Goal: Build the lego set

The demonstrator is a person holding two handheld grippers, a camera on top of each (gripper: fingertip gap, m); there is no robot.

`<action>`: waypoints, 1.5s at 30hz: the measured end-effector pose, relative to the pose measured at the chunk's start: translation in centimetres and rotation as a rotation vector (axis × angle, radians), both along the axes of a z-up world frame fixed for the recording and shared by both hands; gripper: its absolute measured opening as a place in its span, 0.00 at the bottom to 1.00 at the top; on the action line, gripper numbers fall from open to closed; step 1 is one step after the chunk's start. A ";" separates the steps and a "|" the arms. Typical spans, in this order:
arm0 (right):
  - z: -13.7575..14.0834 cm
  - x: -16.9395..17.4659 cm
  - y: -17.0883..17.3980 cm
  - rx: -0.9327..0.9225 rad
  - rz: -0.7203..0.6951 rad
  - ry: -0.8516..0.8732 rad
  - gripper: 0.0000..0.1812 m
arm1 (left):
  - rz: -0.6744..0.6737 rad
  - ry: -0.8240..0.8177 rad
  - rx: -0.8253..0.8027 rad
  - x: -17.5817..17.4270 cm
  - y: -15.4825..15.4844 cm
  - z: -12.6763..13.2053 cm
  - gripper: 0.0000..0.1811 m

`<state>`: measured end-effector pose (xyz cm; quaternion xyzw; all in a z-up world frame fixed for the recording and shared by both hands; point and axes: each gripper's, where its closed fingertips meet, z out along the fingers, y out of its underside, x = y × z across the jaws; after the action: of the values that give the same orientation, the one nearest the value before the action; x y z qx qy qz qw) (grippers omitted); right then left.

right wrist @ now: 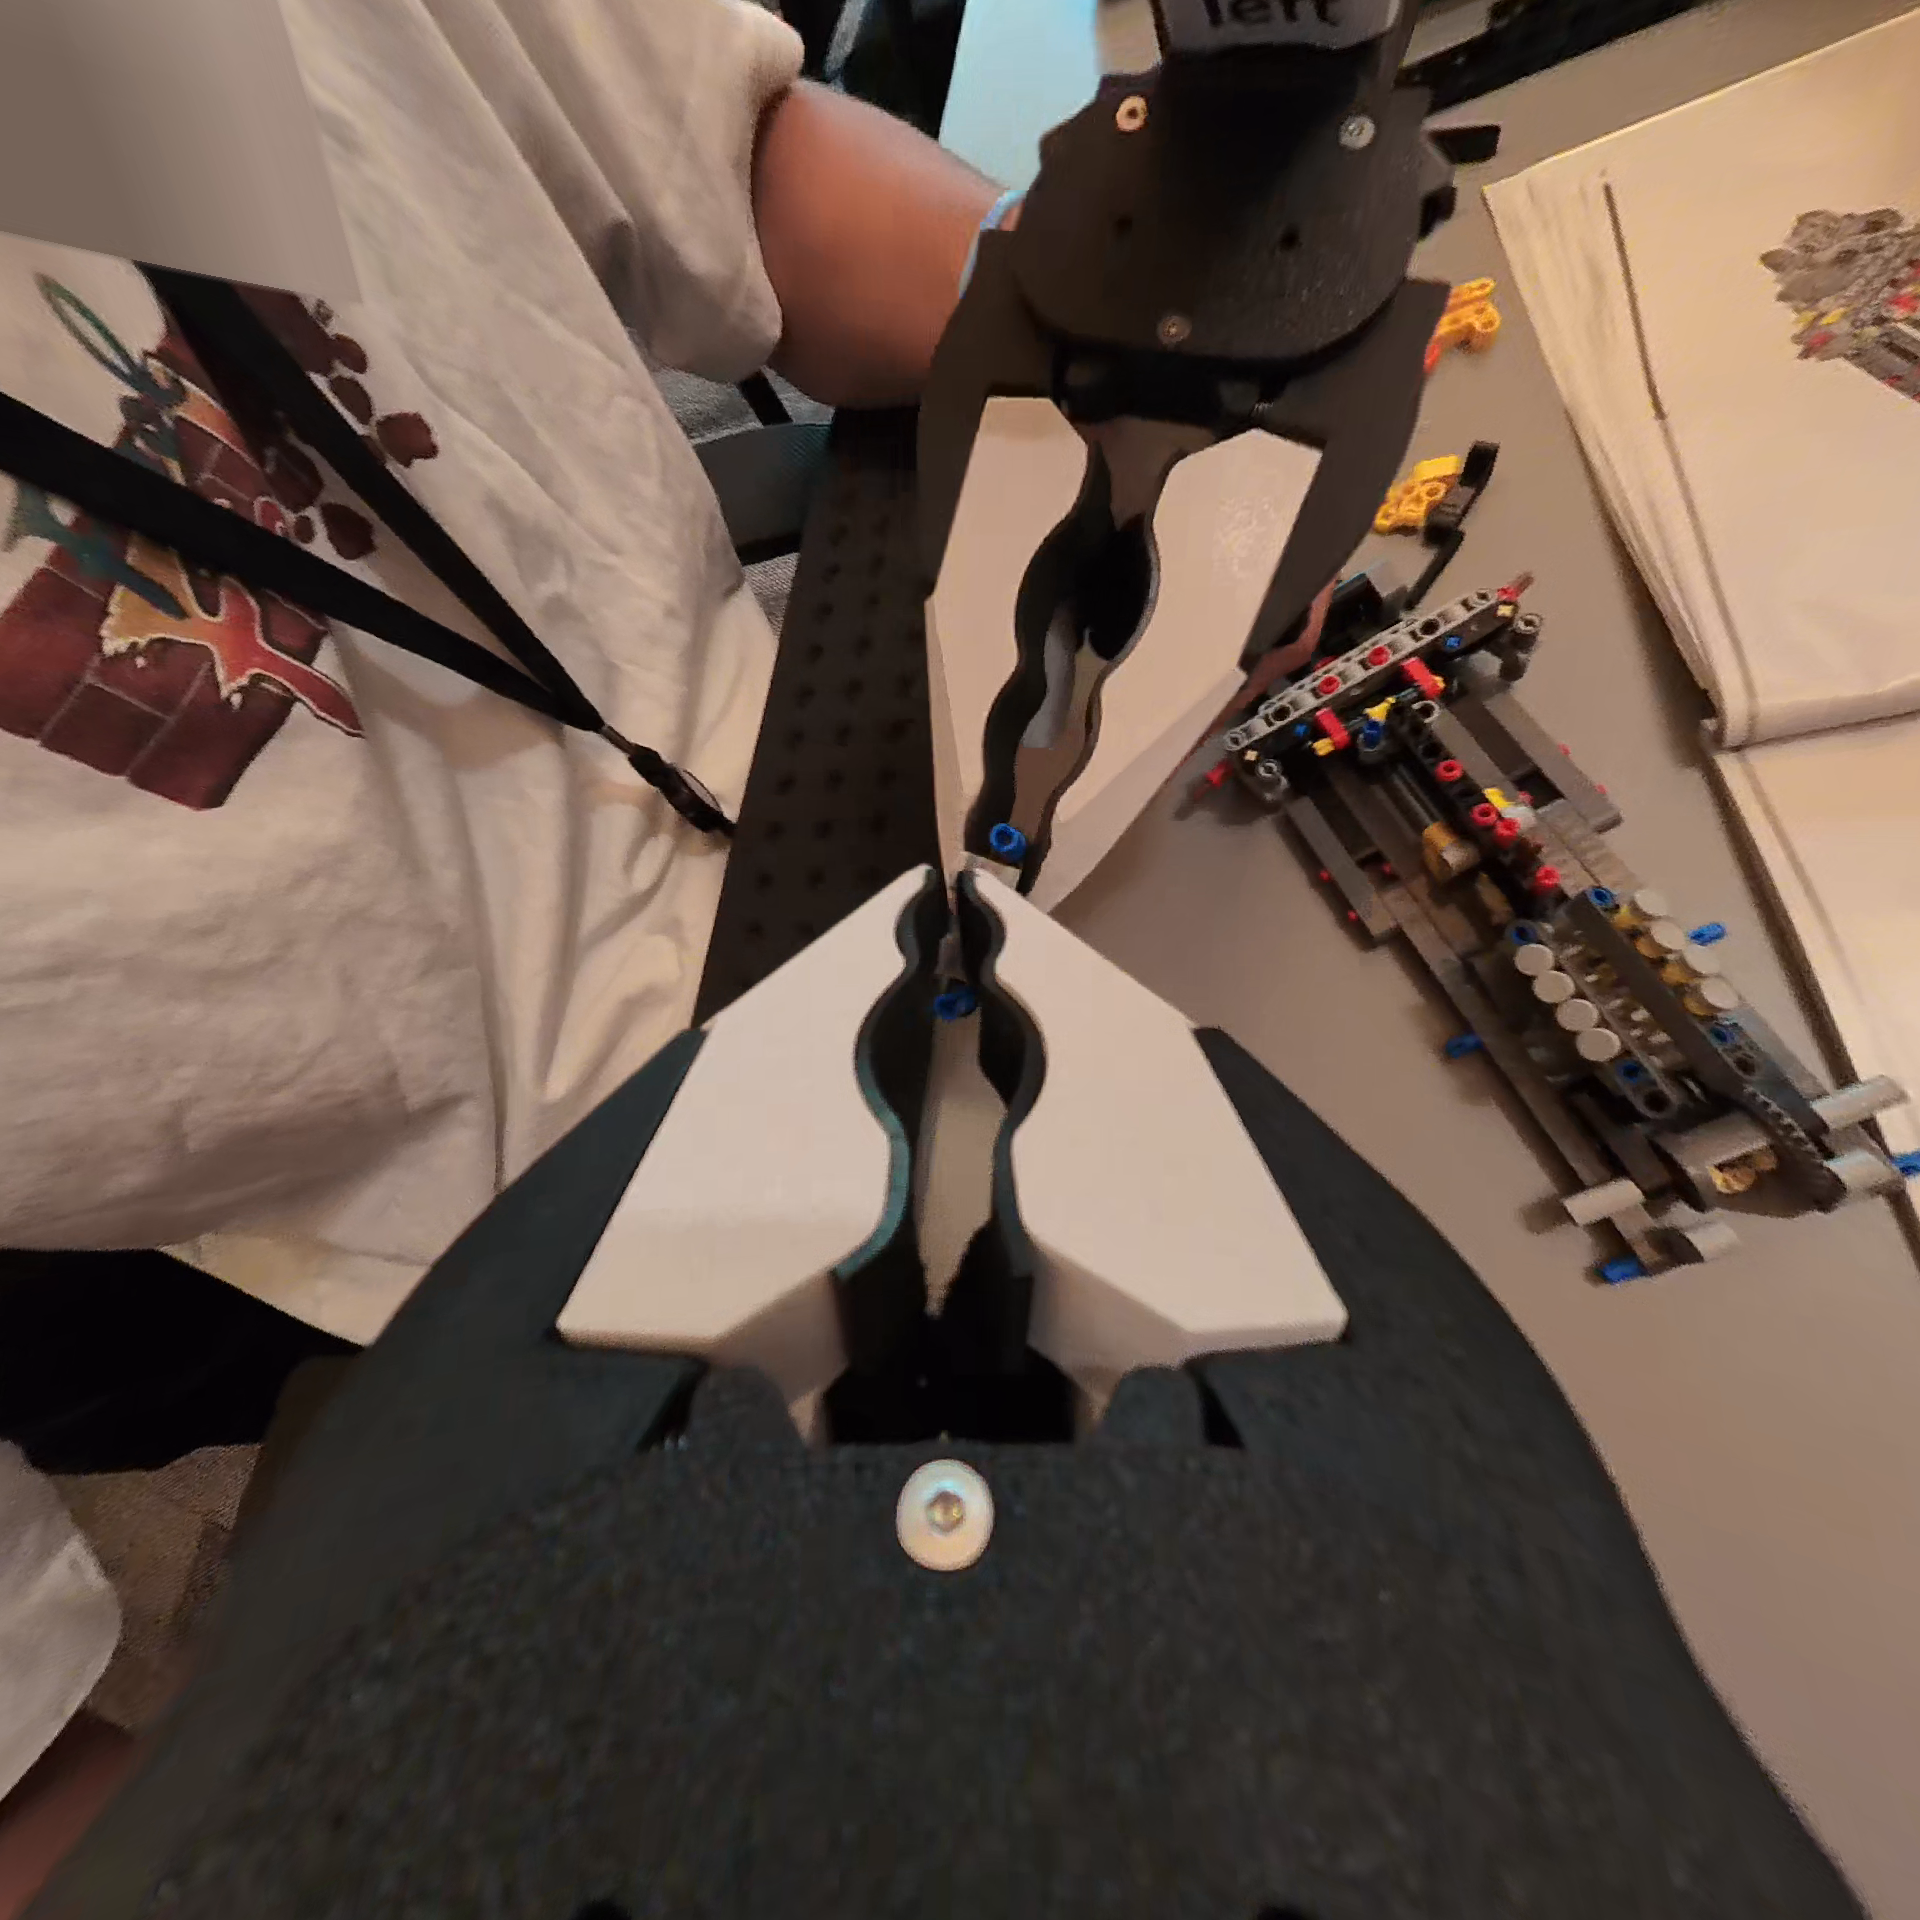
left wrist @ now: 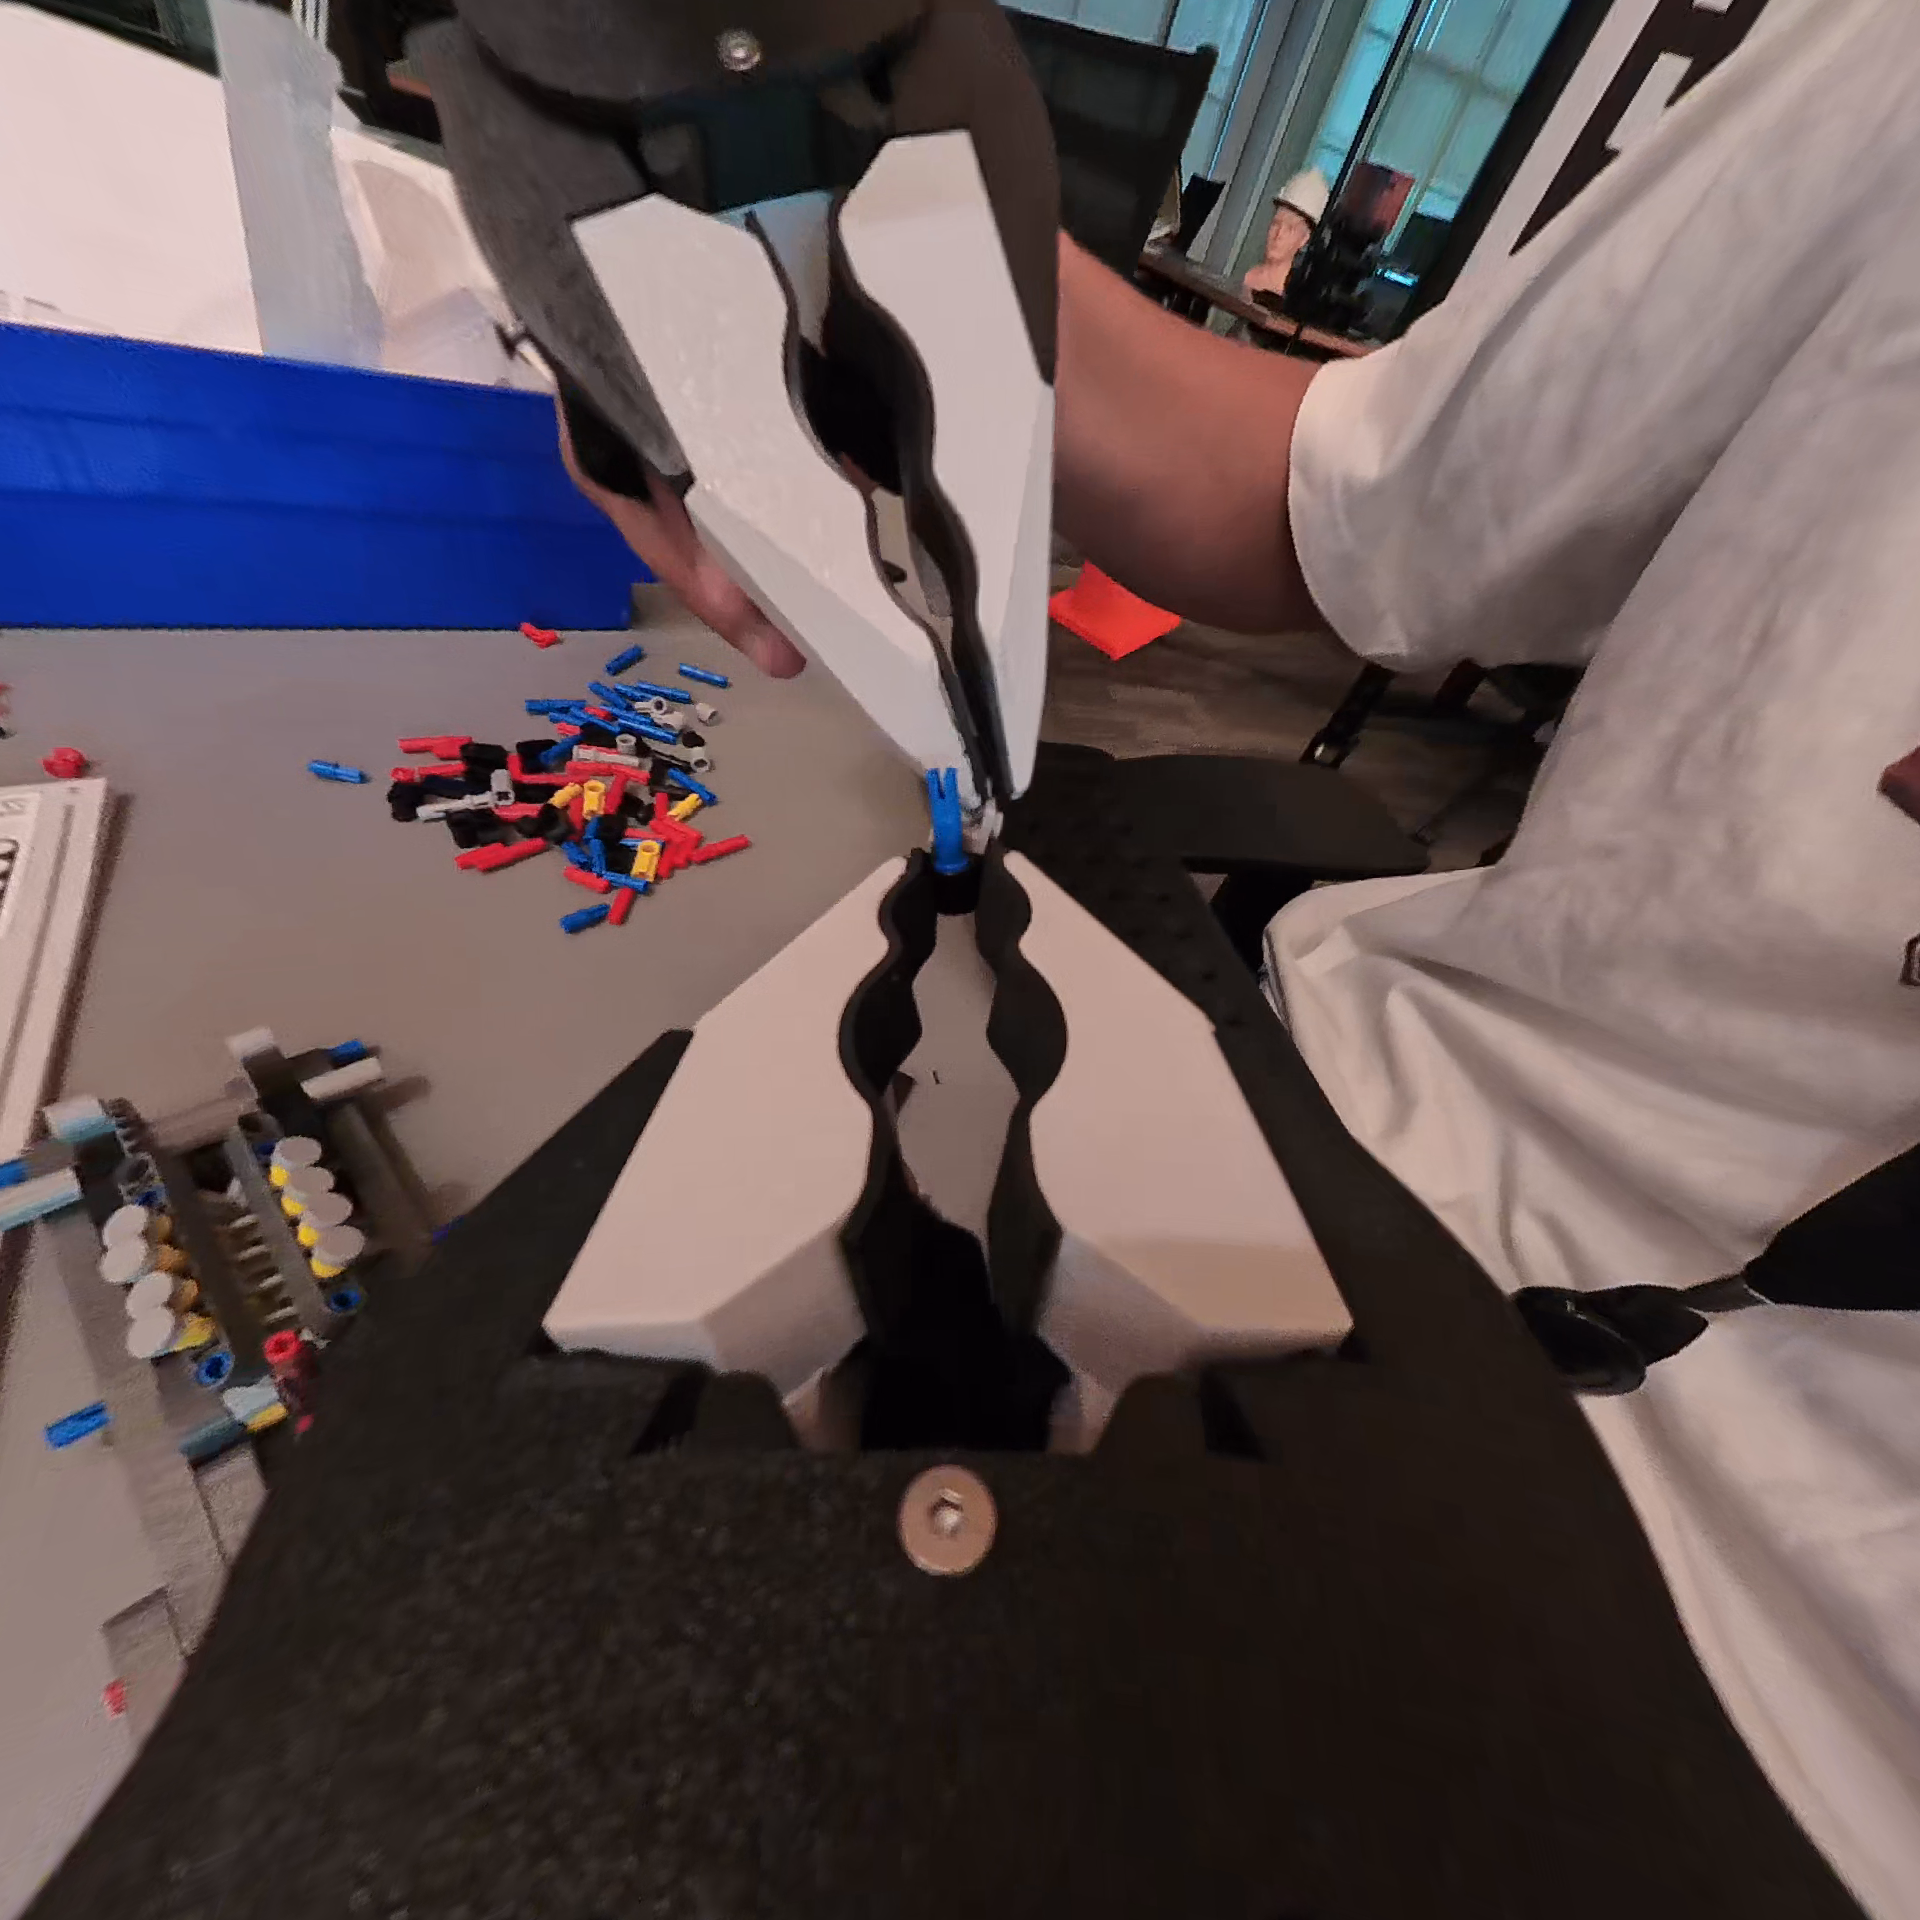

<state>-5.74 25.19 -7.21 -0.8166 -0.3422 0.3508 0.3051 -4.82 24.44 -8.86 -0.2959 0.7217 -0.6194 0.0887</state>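
We held two tools tip to tip: left tool (left wrist: 951,883) clamped one blue pin (left wrist: 943,816); right tool (right wrist: 956,904) clamped one grey piece (right wrist: 975,864) (both above the table (left wrist: 312,935)).

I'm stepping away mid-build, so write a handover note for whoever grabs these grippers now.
Left gripper: shut on a blue pin, tip up.
Right gripper: shut on a small grey piece, meeting the pin tip to tip above the table edge.
Loose pins: piled on the table.
Partly built model: lying on the table, untouched.
Left: join pin and piece, then fit them to the model.
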 end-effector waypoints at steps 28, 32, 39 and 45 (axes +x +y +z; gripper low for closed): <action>-0.9 2.7 3.9 0.613 -0.263 -0.768 0.10 | 0.093 0.205 -0.266 2.0 2.6 0.7 0.03; -0.9 2.7 3.9 0.622 -0.267 -0.756 0.10 | 0.095 0.193 -0.249 1.9 2.6 0.8 0.03; -0.1 2.2 3.8 0.629 -0.327 -0.557 0.10 | 0.057 0.206 -0.315 1.5 2.4 1.7 0.03; 1.2 1.9 4.2 0.752 -0.397 -0.529 0.08 | 0.055 0.178 -0.358 1.3 2.9 2.9 0.05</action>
<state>-3.82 29.39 -6.05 -0.7603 -0.3487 -0.0806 0.5420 -3.50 27.38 -5.93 -0.3801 0.5968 -0.7065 -0.0125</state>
